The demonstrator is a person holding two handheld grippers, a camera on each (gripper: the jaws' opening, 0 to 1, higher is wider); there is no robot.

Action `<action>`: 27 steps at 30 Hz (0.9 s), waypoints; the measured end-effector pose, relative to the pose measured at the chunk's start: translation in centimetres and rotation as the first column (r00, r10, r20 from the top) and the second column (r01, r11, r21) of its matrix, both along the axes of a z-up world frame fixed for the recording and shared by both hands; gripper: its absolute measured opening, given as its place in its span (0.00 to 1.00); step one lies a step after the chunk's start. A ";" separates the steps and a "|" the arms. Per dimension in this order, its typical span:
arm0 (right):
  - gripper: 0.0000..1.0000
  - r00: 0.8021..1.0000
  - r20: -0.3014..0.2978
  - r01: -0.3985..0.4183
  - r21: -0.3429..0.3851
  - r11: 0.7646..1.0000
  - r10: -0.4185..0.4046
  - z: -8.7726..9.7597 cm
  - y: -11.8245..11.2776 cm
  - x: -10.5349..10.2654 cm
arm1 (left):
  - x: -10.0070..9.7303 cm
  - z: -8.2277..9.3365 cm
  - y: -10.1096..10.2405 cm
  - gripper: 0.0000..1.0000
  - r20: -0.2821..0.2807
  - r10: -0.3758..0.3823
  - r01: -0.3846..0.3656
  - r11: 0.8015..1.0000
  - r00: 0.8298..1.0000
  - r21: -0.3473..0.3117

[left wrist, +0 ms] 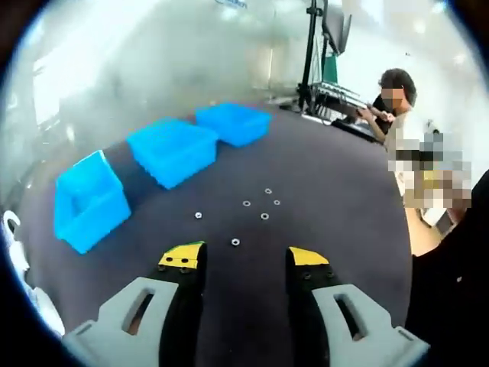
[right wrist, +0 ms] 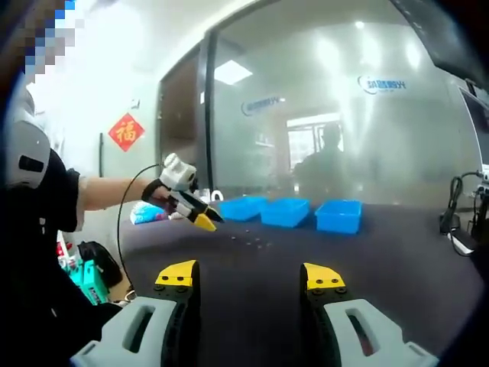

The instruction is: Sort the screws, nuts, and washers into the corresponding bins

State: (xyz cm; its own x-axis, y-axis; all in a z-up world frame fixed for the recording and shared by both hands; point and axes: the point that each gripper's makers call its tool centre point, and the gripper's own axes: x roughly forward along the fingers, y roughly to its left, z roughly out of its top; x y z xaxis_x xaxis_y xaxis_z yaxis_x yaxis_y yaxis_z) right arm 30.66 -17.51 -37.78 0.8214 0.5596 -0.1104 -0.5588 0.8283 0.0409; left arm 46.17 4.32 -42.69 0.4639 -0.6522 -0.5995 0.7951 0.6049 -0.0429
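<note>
**Three blue bins in a row, loose hardware on the dark table**

Three blue bins stand on the dark table (left wrist: 336, 176) in the left gripper view: the nearest bin (left wrist: 88, 202), the middle bin (left wrist: 172, 151) and the far bin (left wrist: 233, 122). Their row runs from lower left to upper right in that view, slanting away from the camera. In the right gripper view the same three bins (right wrist: 286, 210) line up side by side across the far part of the table, their row running left to right.

Six small pieces of hardware (left wrist: 256, 210) lie loose on the table, just ahead of the left gripper (left wrist: 244, 260) and to the right of the bins, well apart from them. They look like small rings, nuts or washers; they are too small to tell which, and no long axis can be made out. One piece (left wrist: 235, 242) lies closest, just beyond the jaw tips.

Left gripper's yellow-tipped jaws stand apart, with nothing between them. In the right gripper view, the left gripper (right wrist: 205, 221) is held out over the table by the person's hand (right wrist: 157, 191), pointing down and right toward the hardware.

Right gripper (right wrist: 248, 275) has its jaws spread wide, holding nothing, aimed along the table toward the bins.

A person sits at a desk (left wrist: 344, 103) beyond the table's far edge.
</note>
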 end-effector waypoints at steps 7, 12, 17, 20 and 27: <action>0.48 1.000 0.001 0.004 0.004 1.000 -0.004 0.0 -0.2 -0.2 | 1.1 -1.3 -0.3 0.36 -0.069 0.001 0.003 0.999 0.998 0.054; 0.48 1.000 -0.002 0.006 0.006 1.000 -0.006 -0.3 -0.4 -0.3 | 2.0 -1.9 -0.4 0.35 -0.103 -0.019 0.033 0.991 0.994 0.131; 0.48 1.000 -0.006 0.010 0.001 1.000 -0.010 -0.7 -0.5 -0.4 | 2.7 -2.2 -0.8 0.34 -0.130 -0.030 0.050 0.986 0.991 0.159; 0.48 1.000 -0.010 0.016 0.008 1.000 -0.016 -0.8 -0.7 -0.4 | 2.6 -2.9 -0.9 0.33 -0.182 -0.024 0.057 0.983 0.983 0.175; 0.48 0.999 -0.013 0.034 0.030 0.999 -0.034 -0.9 -1.4 -0.2 | 3.3 -3.6 -1.2 0.26 -0.203 -0.013 0.052 0.980 0.979 0.190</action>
